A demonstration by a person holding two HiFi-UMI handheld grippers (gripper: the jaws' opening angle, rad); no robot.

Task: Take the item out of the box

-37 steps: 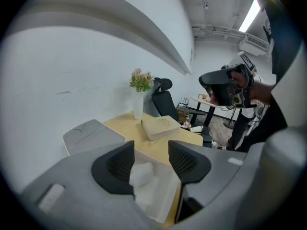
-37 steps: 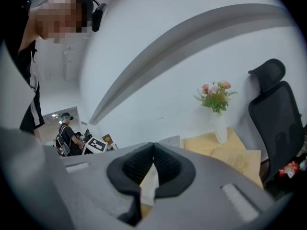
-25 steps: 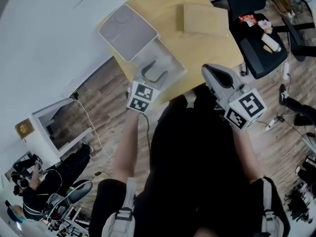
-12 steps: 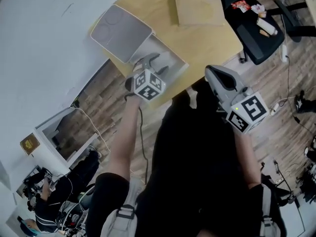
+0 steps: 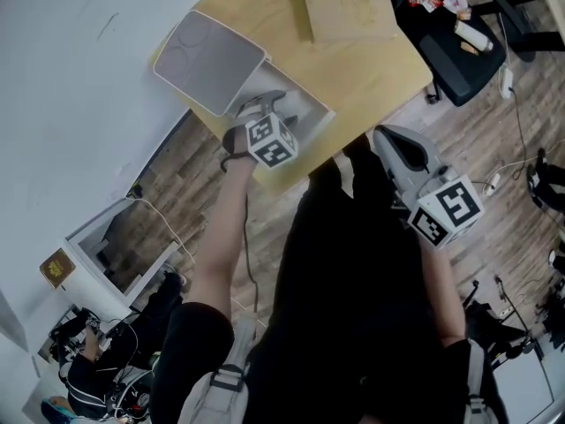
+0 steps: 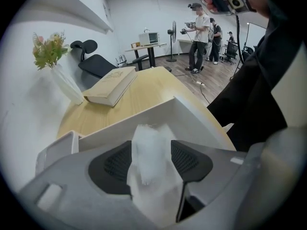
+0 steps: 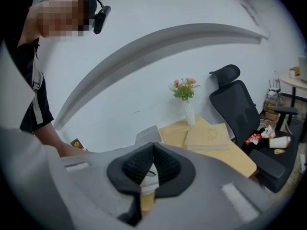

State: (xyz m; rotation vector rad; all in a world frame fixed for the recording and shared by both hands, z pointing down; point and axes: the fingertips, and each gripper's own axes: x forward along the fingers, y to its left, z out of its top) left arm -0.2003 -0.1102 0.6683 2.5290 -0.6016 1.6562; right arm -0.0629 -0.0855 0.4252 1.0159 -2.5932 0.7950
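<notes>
A white open box (image 5: pixel 314 110) sits at the near edge of the wooden table (image 5: pixel 371 64), its lid (image 5: pixel 207 60) lying beside it. My left gripper (image 5: pixel 265 106) reaches down into the box. In the left gripper view a white, soft wrapped item (image 6: pixel 153 176) stands between the two dark pads (image 6: pixel 192 163) of the left gripper (image 6: pixel 152 147), whose jaws are opening around it; the box wall (image 6: pixel 192 116) rises just beyond. My right gripper (image 5: pixel 390 137) hangs off the table's near edge over my lap, jaws together and empty (image 7: pixel 153 146).
A tan book (image 5: pixel 349 11) lies further back on the table, and a vase of flowers (image 6: pixel 60 75) stands by the wall. A black office chair (image 5: pixel 450 47) with snacks on its seat is to the right. People stand across the room (image 6: pixel 199 28).
My left gripper moved forward and tipped down into the box, and the white item now sits between its jaws. The right gripper barely shifted.
</notes>
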